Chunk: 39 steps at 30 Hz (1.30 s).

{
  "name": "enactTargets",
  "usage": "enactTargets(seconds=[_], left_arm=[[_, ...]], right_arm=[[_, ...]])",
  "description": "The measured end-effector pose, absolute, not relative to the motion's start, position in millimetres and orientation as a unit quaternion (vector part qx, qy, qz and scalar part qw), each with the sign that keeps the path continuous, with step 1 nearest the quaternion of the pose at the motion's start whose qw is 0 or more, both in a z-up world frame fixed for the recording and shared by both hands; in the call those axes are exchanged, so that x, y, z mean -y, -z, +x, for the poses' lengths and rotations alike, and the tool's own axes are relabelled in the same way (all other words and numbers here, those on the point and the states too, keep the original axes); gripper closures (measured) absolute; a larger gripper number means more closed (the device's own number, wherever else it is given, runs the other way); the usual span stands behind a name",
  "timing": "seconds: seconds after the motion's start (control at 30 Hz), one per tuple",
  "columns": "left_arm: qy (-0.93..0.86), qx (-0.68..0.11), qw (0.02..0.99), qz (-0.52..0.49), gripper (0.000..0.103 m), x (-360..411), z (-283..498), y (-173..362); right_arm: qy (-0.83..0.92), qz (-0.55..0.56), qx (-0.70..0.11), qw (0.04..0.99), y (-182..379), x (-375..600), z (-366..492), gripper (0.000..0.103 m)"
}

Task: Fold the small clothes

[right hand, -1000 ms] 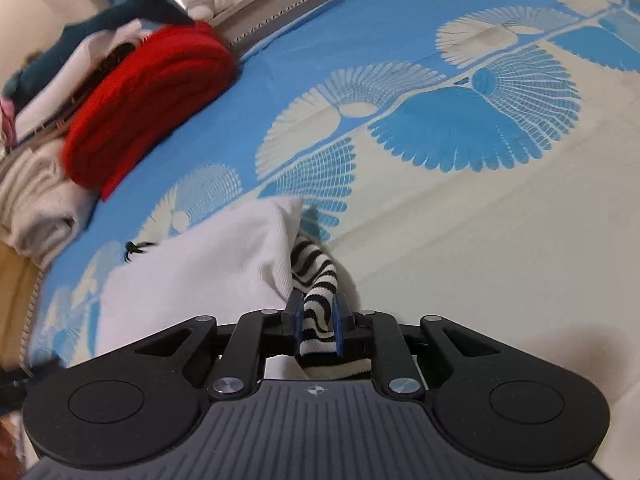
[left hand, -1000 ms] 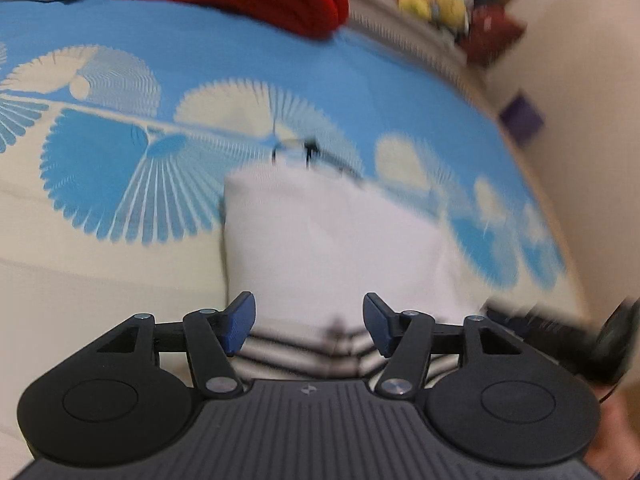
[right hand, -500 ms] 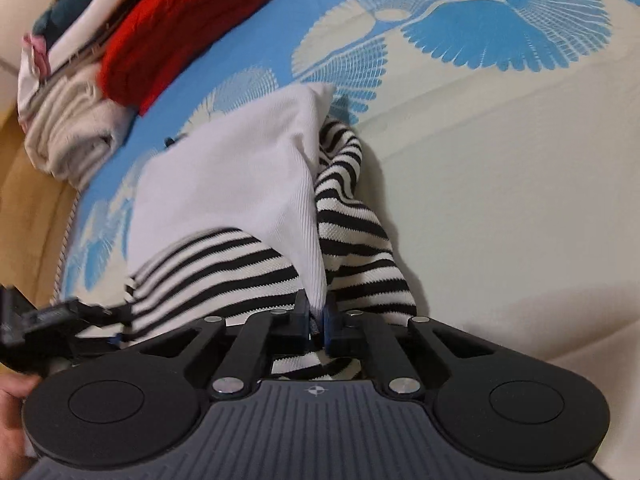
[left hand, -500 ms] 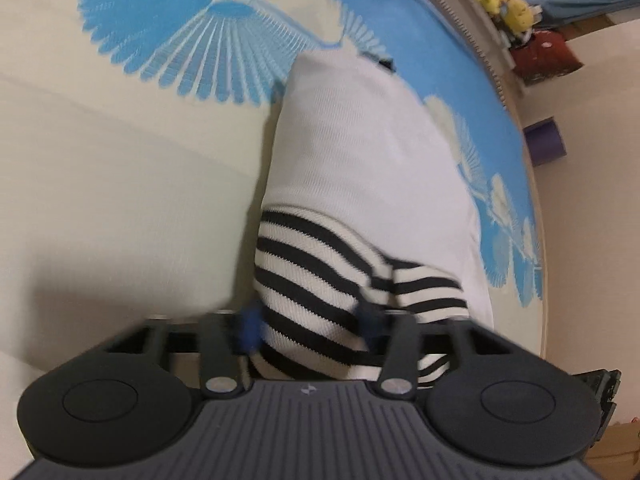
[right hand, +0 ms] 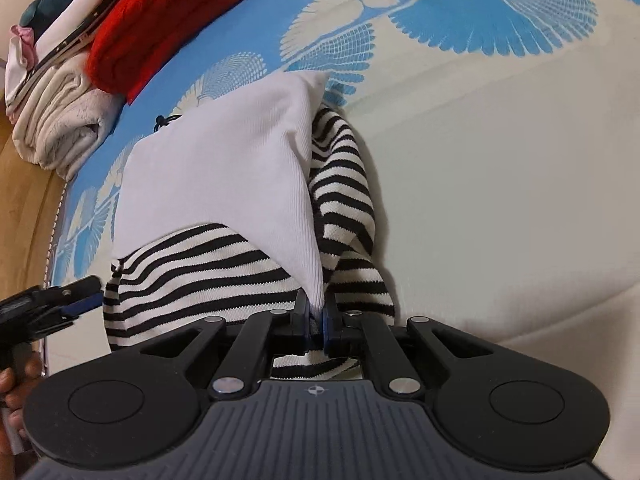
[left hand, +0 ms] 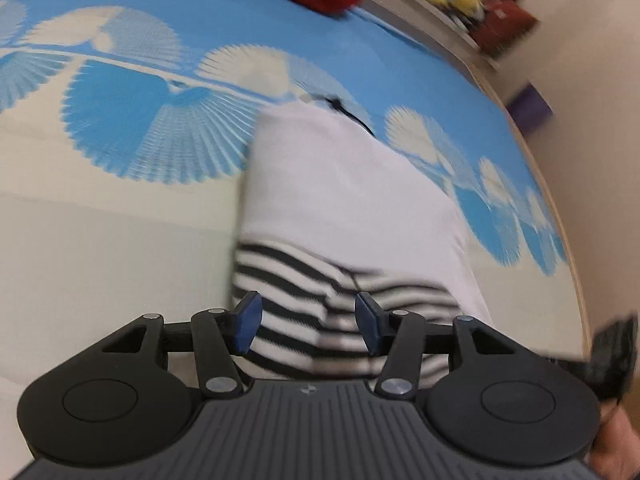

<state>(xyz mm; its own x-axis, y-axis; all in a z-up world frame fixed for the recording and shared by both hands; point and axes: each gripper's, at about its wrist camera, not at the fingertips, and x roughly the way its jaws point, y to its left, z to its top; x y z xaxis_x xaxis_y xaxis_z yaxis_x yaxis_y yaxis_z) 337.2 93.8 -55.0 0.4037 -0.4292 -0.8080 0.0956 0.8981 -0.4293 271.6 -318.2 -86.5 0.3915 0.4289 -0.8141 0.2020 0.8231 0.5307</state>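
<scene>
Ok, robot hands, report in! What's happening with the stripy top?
Left gripper open above striped sleeve. Right gripper shut on white garment. Nothing blocking.

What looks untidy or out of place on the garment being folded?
The striped sleeve hangs out past the right edge of the folded white body, bunched on the bedspread instead of tucked flat. The right tongs pinch the white corner there.
</scene>
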Motion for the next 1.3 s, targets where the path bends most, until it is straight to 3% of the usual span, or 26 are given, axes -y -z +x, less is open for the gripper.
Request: enactTargets(seconds=[0.1, 0.17, 0.27, 0.3, 0.37, 0.43, 0.53, 0.67, 0.8, 0.83, 0.9, 1.0, 1.13, 1.2, 1.3], left_arm=[[0.139, -0.562, 0.812, -0.073, 0.043, -78.6, 335.3, 82.1], [0.132, -0.574, 0.802, -0.098, 0.039, -83.9, 336.0, 89.9], [0.139, -0.566, 0.802, -0.127, 0.040, -92.6, 335.2, 82.7], [0.145, -0.564, 0.804, -0.119, 0.042, -92.1, 334.3, 84.5], [0.150, -0.570, 0.799, -0.119, 0.056, -93.6, 332.0, 96.6], [0.154, -0.566, 0.798, -0.138, 0.064, -96.0, 331.7, 97.9], [0.162, -0.556, 0.798, -0.164, 0.067, -96.8, 331.4, 87.4], [0.147, -0.569, 0.799, -0.127, 0.051, -89.9, 328.4, 84.5], [0.162, -0.524, 0.832, -0.085, 0.053, -76.6, 320.3, 50.0], [0.179, -0.514, 0.836, -0.076, 0.053, -71.9, 315.4, 44.5], [0.183, -0.529, 0.828, -0.038, 0.053, -61.9, 308.6, 53.5], [0.153, -0.562, 0.811, 0.052, 0.039, -49.9, 301.4, 80.6], [0.126, -0.503, 0.852, 0.075, 0.028, -46.0, 284.3, 36.7], [0.113, -0.474, 0.869, 0.085, 0.018, -45.2, 271.4, 9.9], [0.090, -0.423, 0.896, 0.098, 0.017, -43.8, 242.5, -28.9]], right_arm=[[-0.064, 0.281, -0.542, 0.789, 87.2, 316.7, 275.5, 0.098], [-0.059, 0.269, -0.543, 0.793, 87.5, 313.3, 276.3, 0.098], [-0.054, 0.260, -0.542, 0.797, 84.6, 309.2, 277.0, 0.097], [-0.054, 0.256, -0.544, 0.797, 85.2, 307.9, 278.1, 0.094], [-0.057, 0.250, -0.551, 0.794, 87.3, 306.9, 278.4, 0.093], [-0.057, 0.245, -0.541, 0.803, 83.6, 308.1, 277.9, 0.098], [-0.045, 0.240, -0.509, 0.825, 70.8, 310.9, 276.3, 0.099], [-0.029, 0.234, -0.525, 0.818, 75.7, 309.6, 275.9, 0.097], [-0.039, 0.195, -0.536, 0.821, 71.7, 297.3, 272.0, 0.090], [-0.043, 0.190, -0.533, 0.824, 70.1, 296.9, 270.1, 0.085], [-0.049, 0.184, -0.537, 0.822, 71.7, 295.9, 267.8, 0.082], [-0.044, 0.150, -0.581, 0.799, 86.4, 293.1, 265.5, 0.080], [0.011, 0.129, -0.560, 0.818, 65.6, 302.8, 252.3, 0.080], [0.008, 0.123, -0.516, 0.848, 35.4, 304.7, 240.6, 0.075], [0.006, 0.075, -0.442, 0.894, -13.8, 293.4, 209.1, 0.038]])
